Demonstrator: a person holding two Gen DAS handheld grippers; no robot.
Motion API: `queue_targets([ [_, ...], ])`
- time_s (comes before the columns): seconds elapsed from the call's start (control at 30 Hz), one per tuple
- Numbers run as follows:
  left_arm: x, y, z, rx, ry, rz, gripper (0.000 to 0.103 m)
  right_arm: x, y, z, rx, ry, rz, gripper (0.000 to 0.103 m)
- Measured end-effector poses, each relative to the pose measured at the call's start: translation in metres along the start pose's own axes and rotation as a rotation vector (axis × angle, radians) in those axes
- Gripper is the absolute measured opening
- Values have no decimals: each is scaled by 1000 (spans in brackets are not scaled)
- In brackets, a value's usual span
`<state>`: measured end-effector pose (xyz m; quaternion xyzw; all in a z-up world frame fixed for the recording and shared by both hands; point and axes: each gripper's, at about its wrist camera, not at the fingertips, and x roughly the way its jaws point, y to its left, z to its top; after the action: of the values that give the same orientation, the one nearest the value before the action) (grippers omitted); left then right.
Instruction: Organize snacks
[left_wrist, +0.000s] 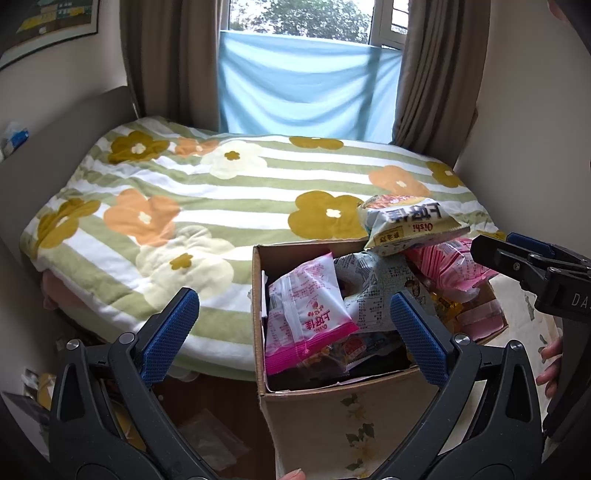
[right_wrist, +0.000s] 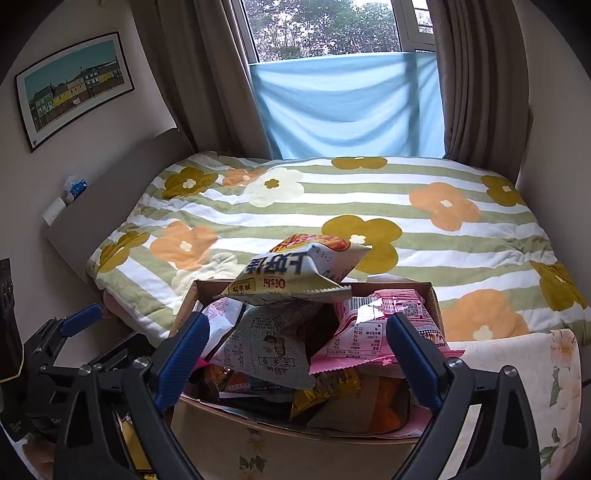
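A cardboard box full of snack bags stands at the foot of the bed; it also shows in the right wrist view. A yellow-white Oishi bag lies on top of the pile, seen too in the right wrist view. A pink-white bag, a grey-green bag and a pink bag lie below it. My left gripper is open and empty, over the box's near left corner. My right gripper is open and empty, just above the snacks.
A bed with a flowered green-striped blanket lies beyond the box. A light floral cloth lies right of the box. Curtains and a blue sheet cover the window. Clutter lies on the floor left of the box.
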<state>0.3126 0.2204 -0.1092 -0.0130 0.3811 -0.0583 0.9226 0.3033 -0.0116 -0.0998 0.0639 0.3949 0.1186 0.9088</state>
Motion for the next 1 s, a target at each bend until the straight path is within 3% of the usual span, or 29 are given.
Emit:
queue_targets([
  [0.6, -4, -14, 4, 13, -11, -25, 103, -17, -16, -4, 24, -17, -16, 95],
  [1.0, -67, -48, 3, 30, -115, 23, 103, -78, -37, -14, 8, -111, -53, 95],
])
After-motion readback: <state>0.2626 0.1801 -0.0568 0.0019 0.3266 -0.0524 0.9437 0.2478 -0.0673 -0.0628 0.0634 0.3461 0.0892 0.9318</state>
